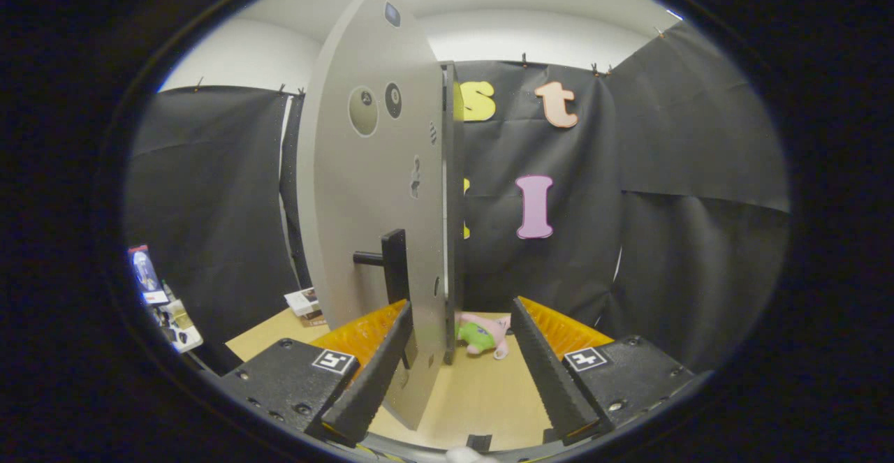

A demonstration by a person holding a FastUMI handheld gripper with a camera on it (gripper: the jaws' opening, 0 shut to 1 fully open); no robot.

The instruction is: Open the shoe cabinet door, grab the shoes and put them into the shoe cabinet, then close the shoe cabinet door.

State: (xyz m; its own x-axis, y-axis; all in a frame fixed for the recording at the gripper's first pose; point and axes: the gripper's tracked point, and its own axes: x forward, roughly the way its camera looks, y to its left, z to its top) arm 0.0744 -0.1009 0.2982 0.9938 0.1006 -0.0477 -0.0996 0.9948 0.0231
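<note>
The grey shoe cabinet door [370, 190] stands tall just ahead of me, swung out and seen at a steep angle. Its black handle [392, 264] sticks out from the left face, just above my left fingertip [401, 316]. A dark vertical edge [452, 204], either the door's thickness or the cabinet's side, runs down right behind the door. My gripper [461, 308] is open. The door's lower edge lies between the fingers, close to the left one, and neither finger presses on it.
A pink and green plush toy [484, 334] lies on the wooden tabletop [482, 393] beyond the fingers, right of the door. A small box [305, 304] sits left of the door. Cluttered small items [164, 309] are at the far left.
</note>
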